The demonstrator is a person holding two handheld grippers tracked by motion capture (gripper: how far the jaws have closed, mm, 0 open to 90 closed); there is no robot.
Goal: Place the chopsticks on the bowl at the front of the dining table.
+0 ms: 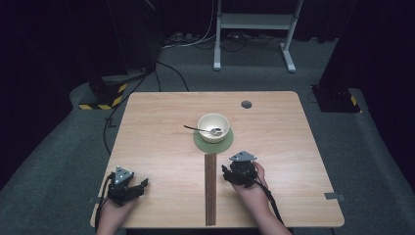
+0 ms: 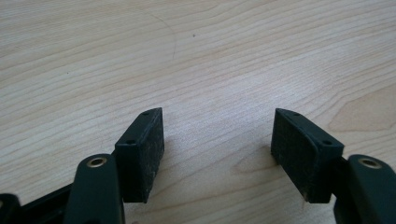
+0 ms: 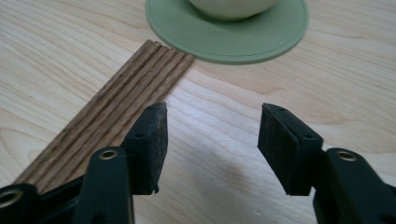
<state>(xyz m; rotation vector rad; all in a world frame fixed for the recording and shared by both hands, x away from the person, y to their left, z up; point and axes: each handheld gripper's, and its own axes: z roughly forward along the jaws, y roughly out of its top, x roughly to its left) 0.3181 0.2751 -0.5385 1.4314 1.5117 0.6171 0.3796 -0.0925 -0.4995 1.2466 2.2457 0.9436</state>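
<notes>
At the near left of the table [image 1: 161, 122], the left gripper [image 1: 131, 188] is rested, jaws apart and empty; just right of a strip of dark wooden sticks [image 1: 210, 188], the right gripper [image 1: 234, 172] is held half open, empty. An approach seems in hand; a sideways reach to the sticks, touching its left jaw's side, is judged next; beyond them a bowl [image 1: 213, 127] is set on a green coaster [image 1: 198, 141].

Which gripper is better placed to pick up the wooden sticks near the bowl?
The right gripper, probably. It sits just beside the wooden sticks, open, with the sticks by its fingers. The left gripper rests farther off, over bare table.
</notes>
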